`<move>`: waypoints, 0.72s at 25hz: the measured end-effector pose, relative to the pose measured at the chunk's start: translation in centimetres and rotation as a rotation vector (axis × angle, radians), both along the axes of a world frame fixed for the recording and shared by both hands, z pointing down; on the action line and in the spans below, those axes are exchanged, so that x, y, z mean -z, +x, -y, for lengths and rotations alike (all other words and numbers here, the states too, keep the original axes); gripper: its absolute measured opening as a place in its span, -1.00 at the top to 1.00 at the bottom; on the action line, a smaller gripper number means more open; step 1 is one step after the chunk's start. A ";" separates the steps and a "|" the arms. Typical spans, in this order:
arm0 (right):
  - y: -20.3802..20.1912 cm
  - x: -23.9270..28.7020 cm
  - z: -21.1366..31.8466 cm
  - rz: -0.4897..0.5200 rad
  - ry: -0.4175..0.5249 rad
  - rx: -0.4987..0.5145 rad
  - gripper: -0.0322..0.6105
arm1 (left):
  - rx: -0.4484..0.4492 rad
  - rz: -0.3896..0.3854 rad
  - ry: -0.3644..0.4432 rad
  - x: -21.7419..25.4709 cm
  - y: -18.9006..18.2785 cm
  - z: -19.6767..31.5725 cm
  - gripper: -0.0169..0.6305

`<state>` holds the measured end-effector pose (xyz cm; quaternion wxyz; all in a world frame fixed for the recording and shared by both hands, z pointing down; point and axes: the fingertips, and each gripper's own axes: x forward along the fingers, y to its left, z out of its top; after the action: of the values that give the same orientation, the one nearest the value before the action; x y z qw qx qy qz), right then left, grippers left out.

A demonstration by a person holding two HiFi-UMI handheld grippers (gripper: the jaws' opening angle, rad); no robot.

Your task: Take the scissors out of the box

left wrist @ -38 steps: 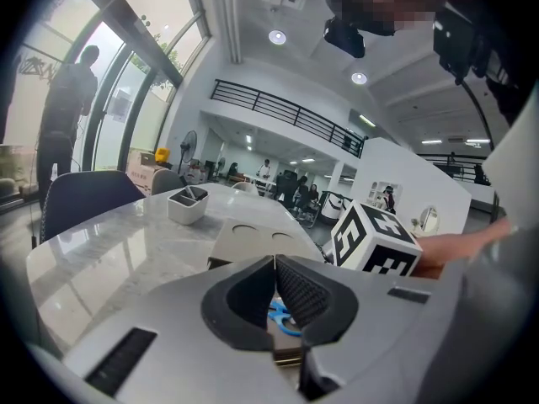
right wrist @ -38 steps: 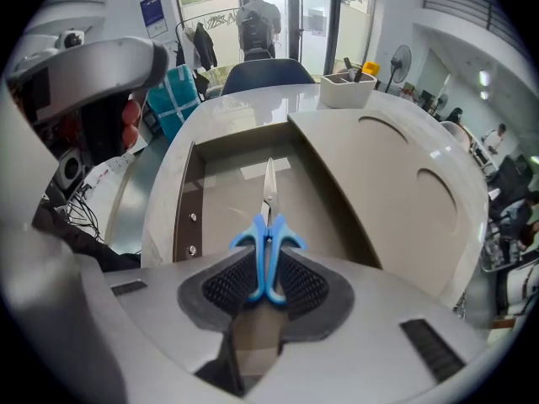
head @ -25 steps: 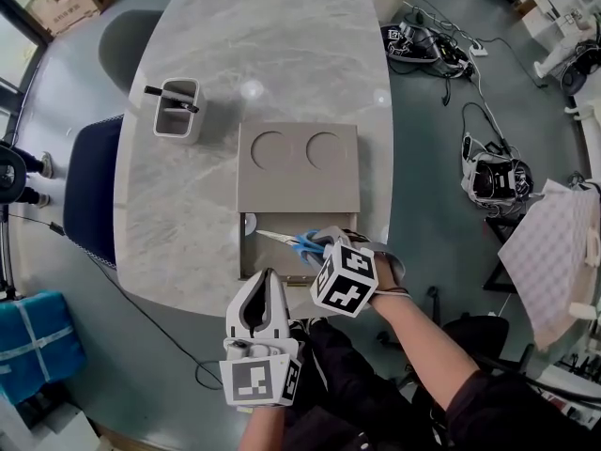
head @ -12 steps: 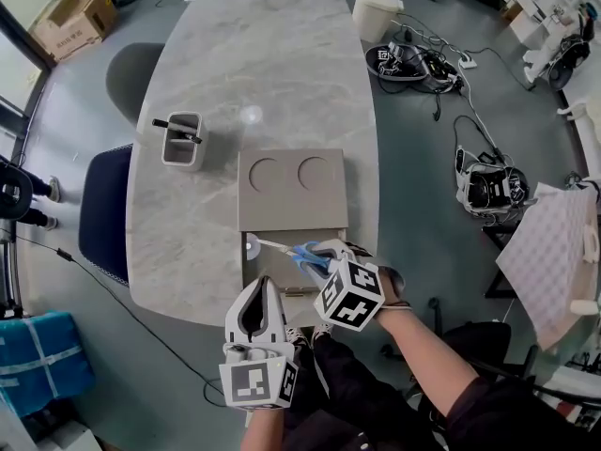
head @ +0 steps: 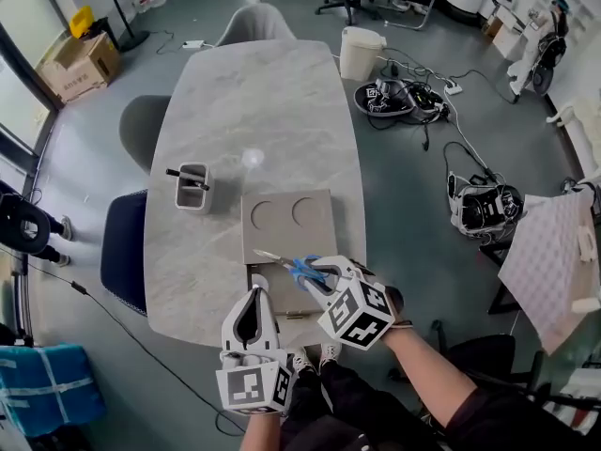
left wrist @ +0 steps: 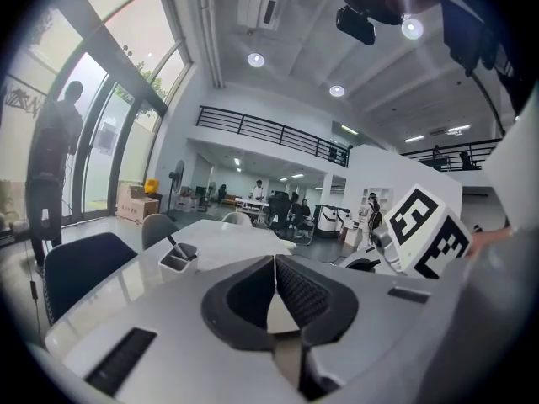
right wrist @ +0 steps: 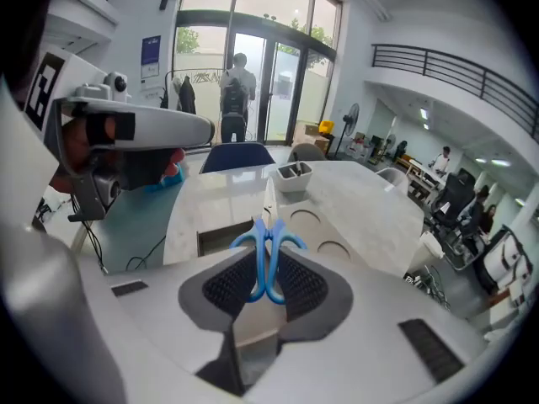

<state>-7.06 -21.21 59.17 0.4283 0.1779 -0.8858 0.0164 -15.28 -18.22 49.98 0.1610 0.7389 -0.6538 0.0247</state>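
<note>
The scissors (head: 289,265), with blue handles and silver blades, hang above the box's open compartment (head: 274,292). My right gripper (head: 322,272) is shut on the blue handles (right wrist: 268,259), and the blades point away toward the table's far side. The beige box (head: 288,225) has a lid with two round recesses and lies at the table's near edge. My left gripper (head: 254,296) hovers just off that near edge, beside the box's front. Its jaws (left wrist: 274,263) are shut with nothing between them.
A white pen holder (head: 192,188) with a dark pen stands on the marble table (head: 254,101), left of the box. Chairs line the table's left side. A white bin, cables and gear lie on the floor to the right.
The right gripper has lifted the scissors up out of the box's compartment. The head camera has pulled back, so more of the room shows. The left gripper stays near the table edge.
</note>
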 end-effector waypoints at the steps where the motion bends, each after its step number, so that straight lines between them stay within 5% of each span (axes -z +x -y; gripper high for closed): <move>1: 0.0 1.0 0.1 0.018 0.011 -0.011 0.66 | -0.001 0.004 0.010 0.7 -0.1 0.1 0.90; 18: 2.0 13.7 -0.5 0.329 0.147 -0.157 0.66 | -0.050 0.042 0.156 10.5 1.8 0.9 0.90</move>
<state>-5.04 -20.72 45.46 0.2608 0.2720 -0.9262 0.0141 -13.46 -19.14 39.47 0.0884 0.7647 -0.6382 -0.0070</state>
